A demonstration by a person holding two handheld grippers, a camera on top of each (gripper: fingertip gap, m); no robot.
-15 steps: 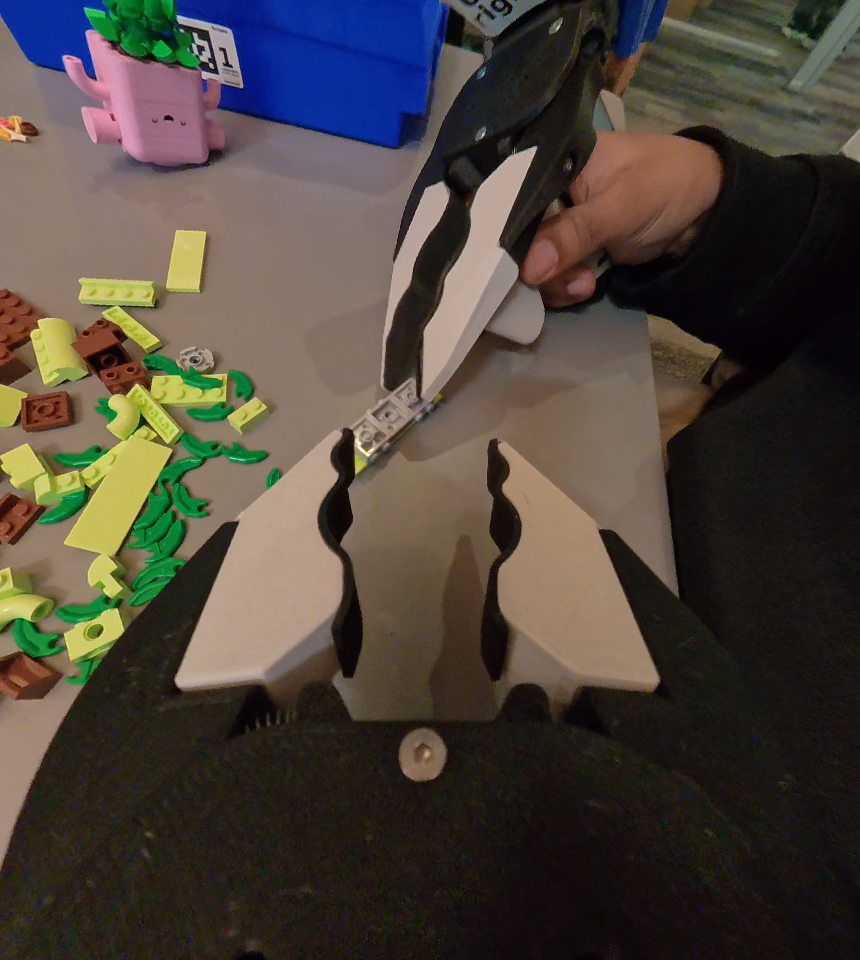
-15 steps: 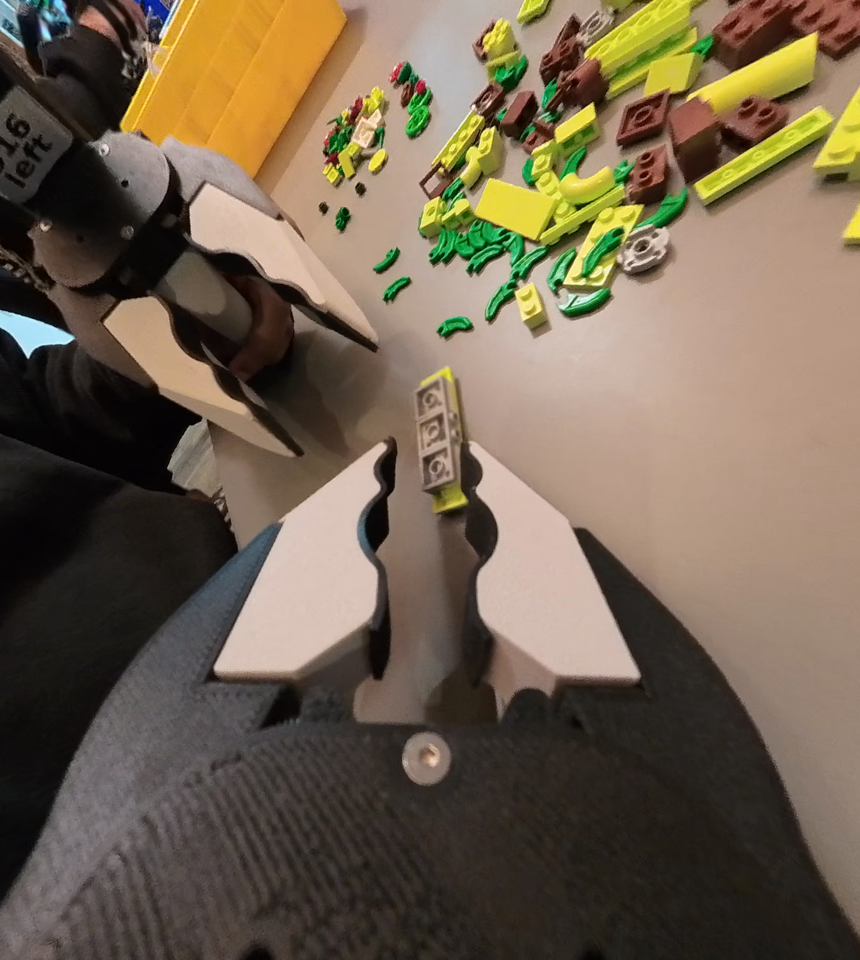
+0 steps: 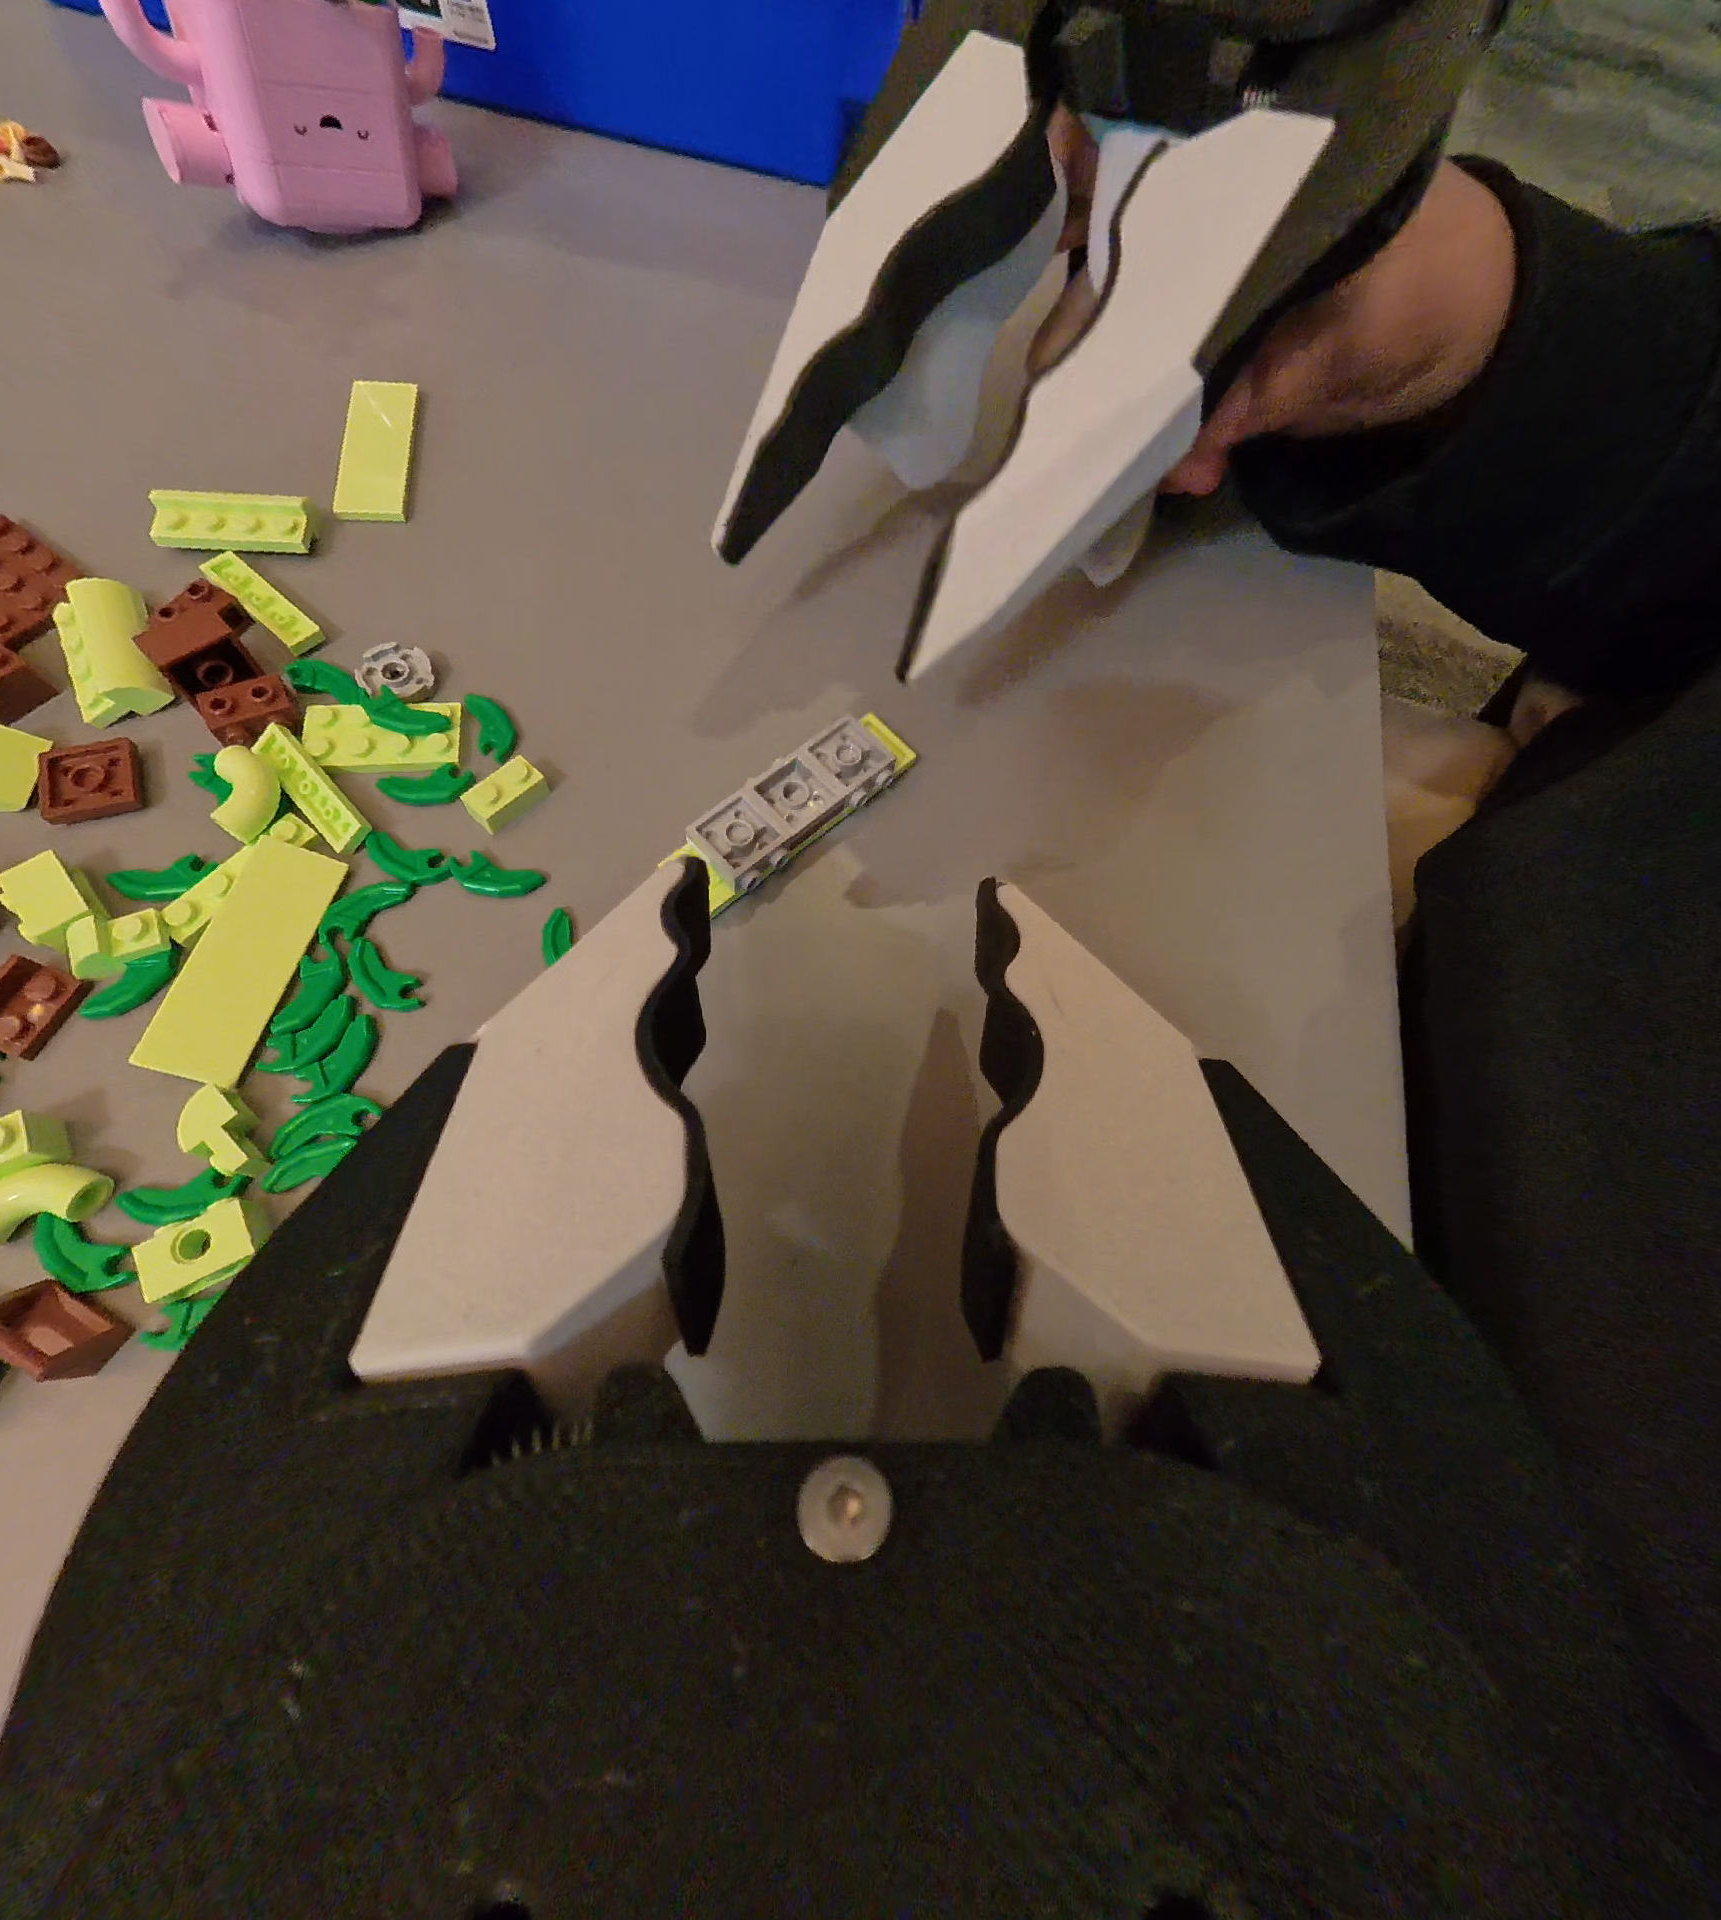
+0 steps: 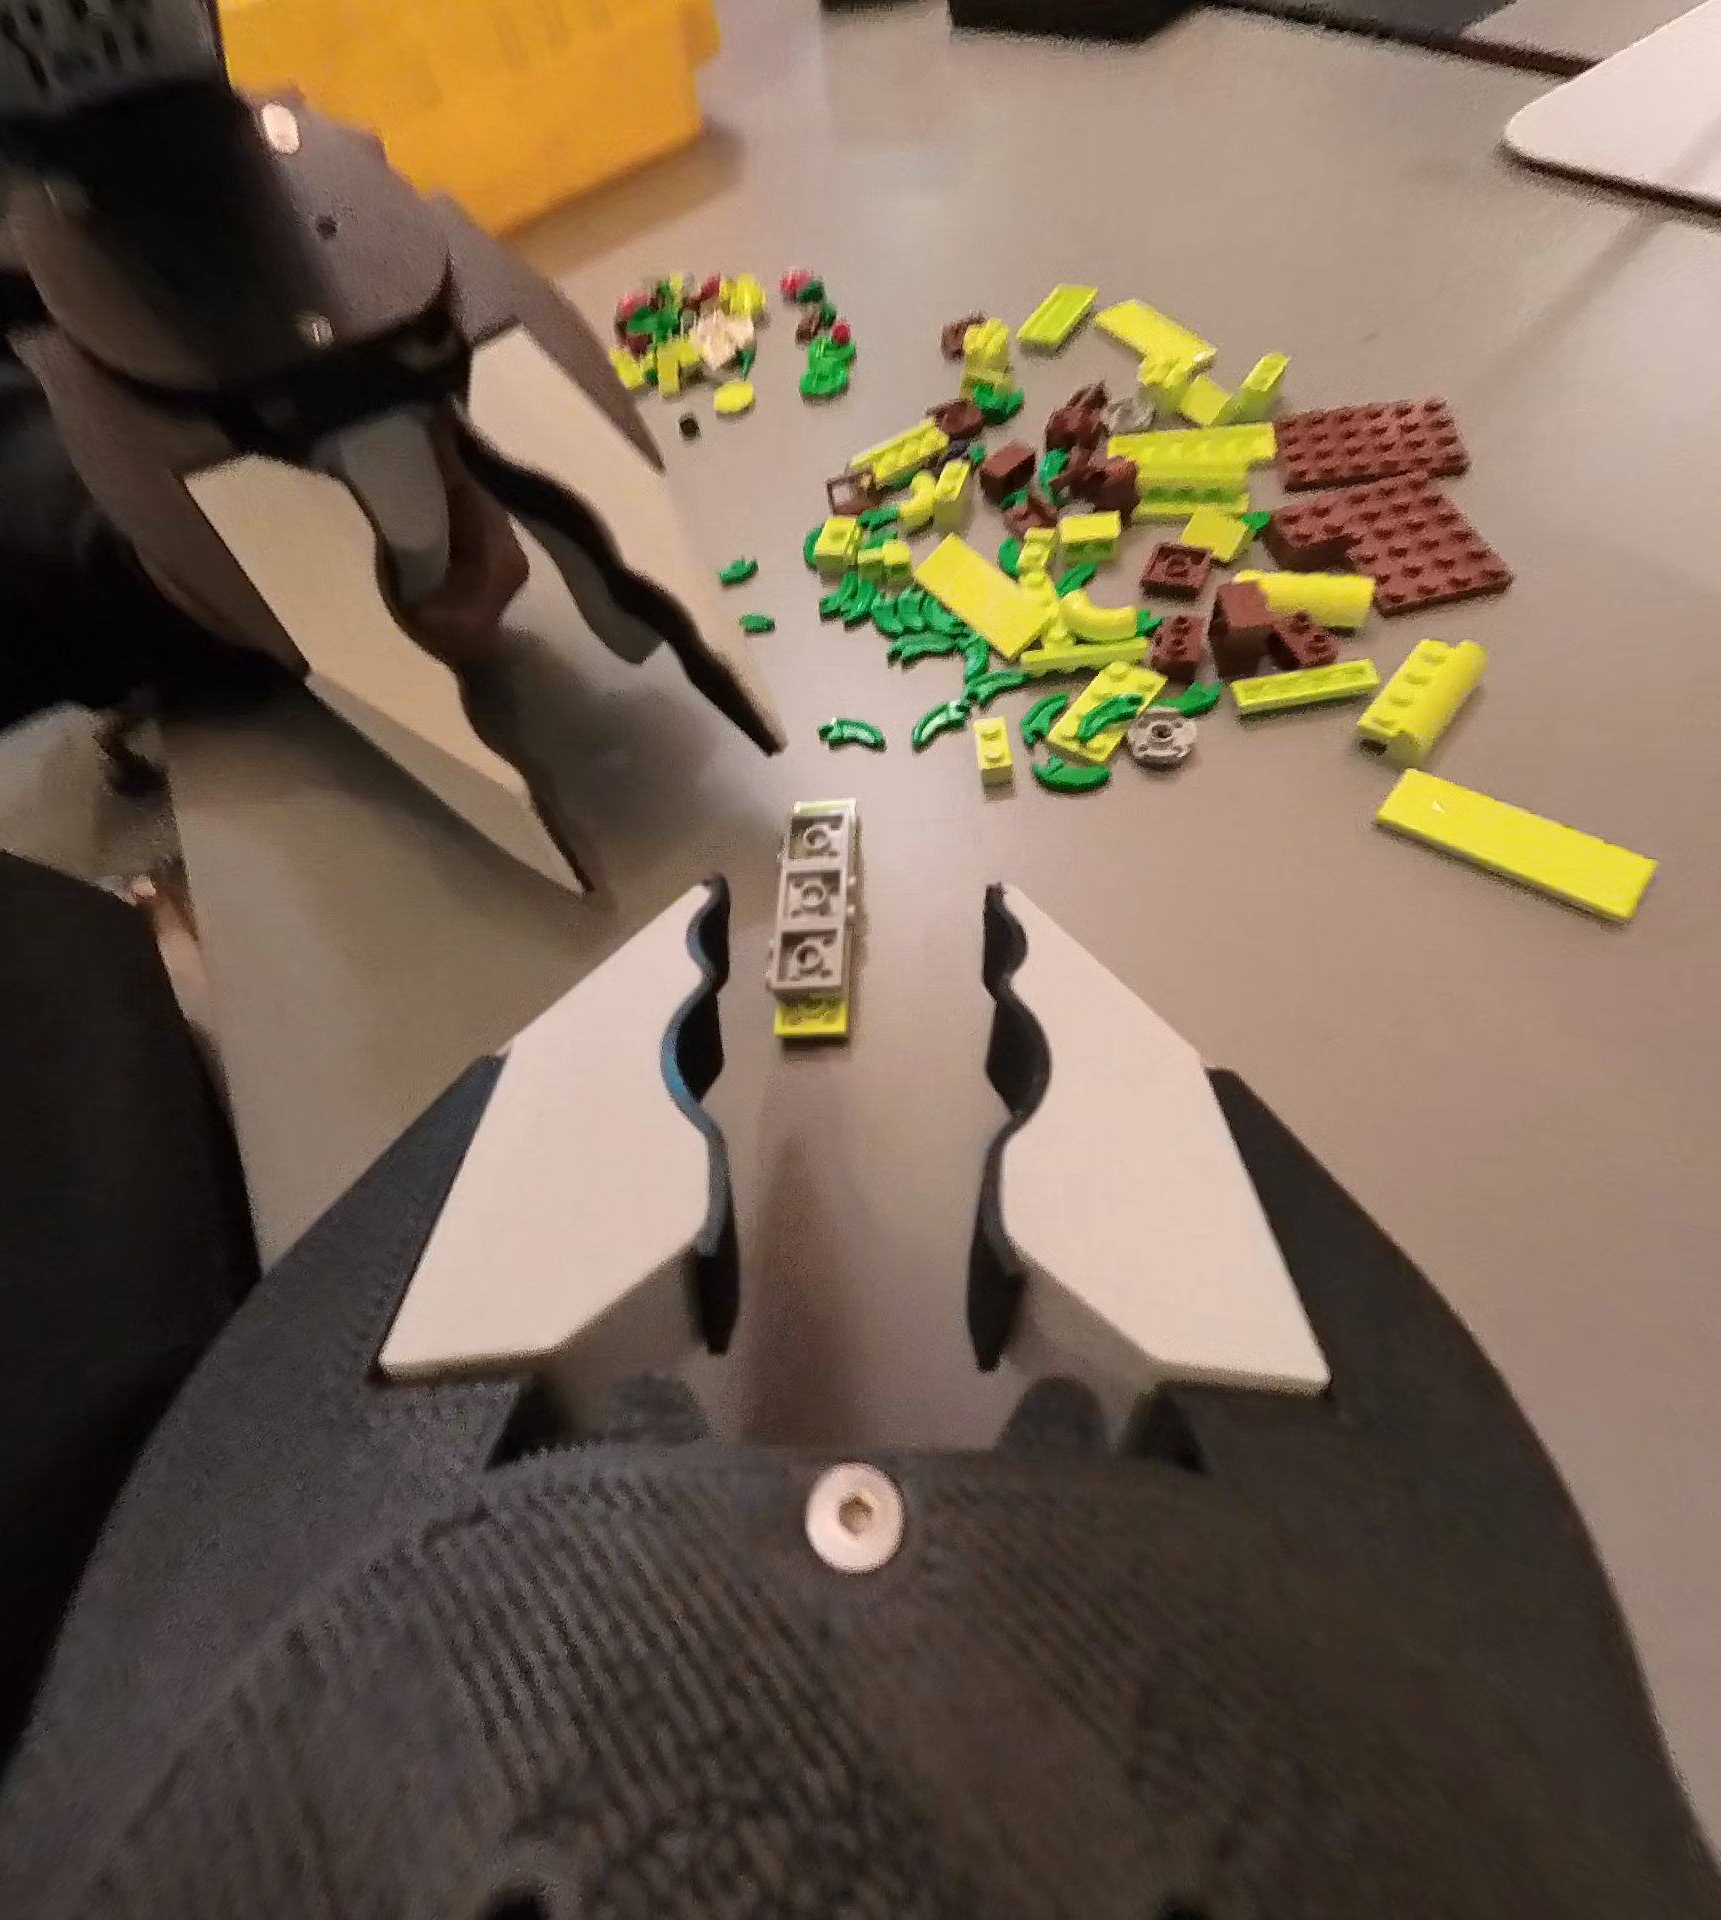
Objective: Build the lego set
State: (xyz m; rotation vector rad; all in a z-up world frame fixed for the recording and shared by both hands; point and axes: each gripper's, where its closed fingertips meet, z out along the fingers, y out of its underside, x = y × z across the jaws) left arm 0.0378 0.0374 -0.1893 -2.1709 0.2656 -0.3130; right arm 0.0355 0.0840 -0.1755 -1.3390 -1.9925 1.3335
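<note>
Grey-topped lime strip (image 4: 814, 920) lay free; both our grippers, left (image 3: 840, 894) and right (image 4: 856, 894), stood wide, so we judged a square, centred grip best.

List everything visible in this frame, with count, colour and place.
Grey-on-lime assembly: one, flat on table, ahead of both tongs, held by neither.
Loose brick pile: many; lime, green, brown; mid-table.
Small mixed pieces: a cluster beyond the pile.
Lime tile: one, apart from the pile.
Pink pot model: one, by the blue bin.
Yellow bin: one, far edge.
Table: grey.
Left tongs: open.
Right tongs: open.
Hand: one, holding right tongs.
</note>
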